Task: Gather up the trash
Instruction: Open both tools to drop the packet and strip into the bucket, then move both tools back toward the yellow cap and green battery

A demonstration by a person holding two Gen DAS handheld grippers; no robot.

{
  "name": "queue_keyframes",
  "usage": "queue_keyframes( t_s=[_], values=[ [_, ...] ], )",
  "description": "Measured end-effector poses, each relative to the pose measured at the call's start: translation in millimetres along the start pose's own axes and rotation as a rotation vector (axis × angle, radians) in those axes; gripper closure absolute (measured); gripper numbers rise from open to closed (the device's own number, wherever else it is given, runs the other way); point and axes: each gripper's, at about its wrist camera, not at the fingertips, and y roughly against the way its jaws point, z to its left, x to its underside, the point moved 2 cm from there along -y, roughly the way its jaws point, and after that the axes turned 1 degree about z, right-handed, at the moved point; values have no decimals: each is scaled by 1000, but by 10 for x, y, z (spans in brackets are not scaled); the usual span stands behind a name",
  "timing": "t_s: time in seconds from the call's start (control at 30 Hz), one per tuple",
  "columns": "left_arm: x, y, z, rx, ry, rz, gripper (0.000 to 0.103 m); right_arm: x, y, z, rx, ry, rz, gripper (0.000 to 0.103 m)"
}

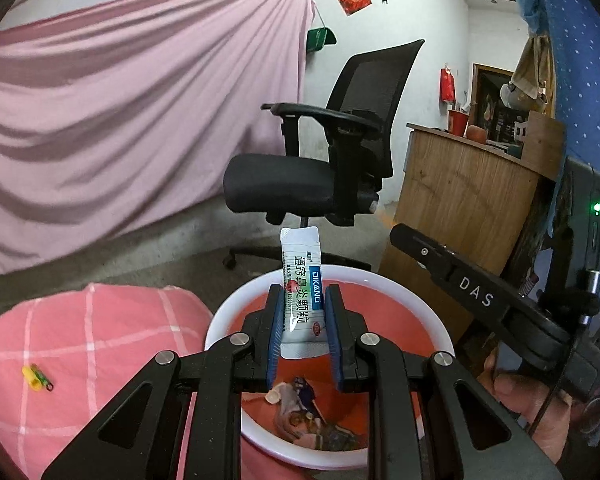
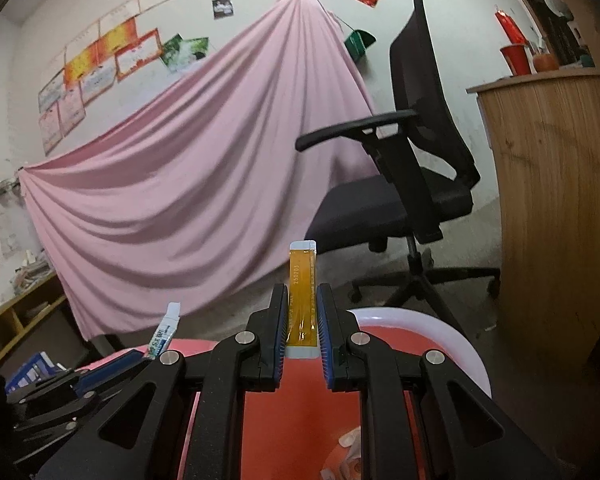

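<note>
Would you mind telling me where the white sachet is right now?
In the left wrist view, the white sachet stands upright, pinched in the left gripper, directly above the bin and in front of the office chair.

white sachet [image 1: 301, 294]: "DIKANG", Chinese characters | right gripper [image 1: 476, 296] body: "DAS" | amber sachet [image 2: 301, 300]: "250203"

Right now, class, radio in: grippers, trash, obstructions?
Left gripper shut on white sachet. Right gripper shut on amber sachet. Both over red bin. Nothing blocking.
</note>
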Motion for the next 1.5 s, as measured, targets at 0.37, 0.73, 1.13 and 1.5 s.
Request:
queue_keyframes(
  t_s=[0.37,0.73,1.13,1.5],
  values=[
    [20,46,127,-7,51,24,70,25,-85,-16,35,7,47,71],
    [18,241,313,-73,75,-7,70,-56,-12,58,25,13,18,52],
    [27,875,804,-284,147,-144,38,-173,123,576,-90,41,-111,0],
    [268,1586,1326,-459,238,-356,2,-76,252,1247,-190,230,-249,0]
  ],
)
